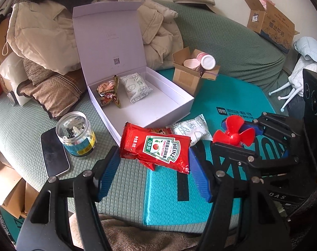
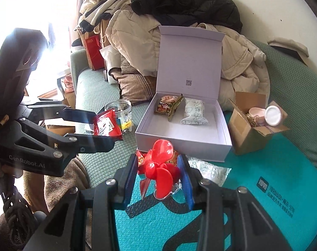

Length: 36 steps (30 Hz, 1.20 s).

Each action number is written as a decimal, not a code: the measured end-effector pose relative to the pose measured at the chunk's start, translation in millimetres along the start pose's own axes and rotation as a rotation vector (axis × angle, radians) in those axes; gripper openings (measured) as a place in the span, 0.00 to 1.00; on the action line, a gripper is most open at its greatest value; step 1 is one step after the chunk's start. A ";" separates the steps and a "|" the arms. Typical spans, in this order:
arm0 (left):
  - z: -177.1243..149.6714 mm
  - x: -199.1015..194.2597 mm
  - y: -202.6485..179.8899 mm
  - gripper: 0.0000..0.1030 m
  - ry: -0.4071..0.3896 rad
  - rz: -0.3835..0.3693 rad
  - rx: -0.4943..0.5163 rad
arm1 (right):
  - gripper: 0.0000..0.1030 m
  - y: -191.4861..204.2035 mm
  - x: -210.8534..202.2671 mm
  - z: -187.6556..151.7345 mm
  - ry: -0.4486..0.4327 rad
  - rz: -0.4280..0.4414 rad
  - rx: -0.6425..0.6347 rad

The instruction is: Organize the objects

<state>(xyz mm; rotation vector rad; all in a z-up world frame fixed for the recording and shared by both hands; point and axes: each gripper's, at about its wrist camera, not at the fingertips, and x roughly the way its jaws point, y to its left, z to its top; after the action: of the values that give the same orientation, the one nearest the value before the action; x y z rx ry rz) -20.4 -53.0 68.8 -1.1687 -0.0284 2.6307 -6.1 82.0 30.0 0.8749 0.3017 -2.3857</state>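
Partly done: 2 snack packets (image 1: 125, 90) lie in the open white box (image 1: 171, 106), left gripper (image 1: 154, 163) pinches a ketchup sachet (image 1: 156, 148), right gripper (image 2: 158, 179) is clamped on a red propeller (image 2: 161, 167), both above the sofa, while 1 white packet (image 1: 193, 128) remains on the teal mat (image 1: 231, 96).

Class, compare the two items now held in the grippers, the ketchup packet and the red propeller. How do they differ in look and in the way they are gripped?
The ketchup packet is a flat, printed foil sachet; the red propeller is rigid plain plastic with blades. The left gripper holds the packet across its width, jaws well apart; the right gripper is nearly closed on the propeller. Both are red and lifted off the sofa.
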 end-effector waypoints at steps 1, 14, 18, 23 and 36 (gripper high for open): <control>4.3 -0.8 2.0 0.63 -0.006 0.005 0.000 | 0.38 -0.6 0.4 3.3 0.001 0.007 0.000; 44.7 12.1 20.6 0.63 -0.013 0.012 -0.014 | 0.38 -14.2 16.2 47.1 -0.030 0.025 -0.048; 53.9 24.7 26.0 0.63 -0.001 0.013 -0.021 | 0.38 -21.3 25.3 58.2 -0.035 0.020 -0.064; 65.3 44.9 33.2 0.63 0.022 0.010 -0.024 | 0.38 -33.7 38.0 67.8 -0.037 0.010 -0.068; 89.5 96.5 42.1 0.63 0.066 0.015 -0.023 | 0.38 -67.0 75.0 82.2 -0.012 -0.011 -0.057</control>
<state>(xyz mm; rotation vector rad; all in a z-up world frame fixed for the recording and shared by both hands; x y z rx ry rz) -157.5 -62.1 53.9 -1.2672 -0.0379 2.6101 -134.7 71.3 44.7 0.8343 0.3681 -2.3795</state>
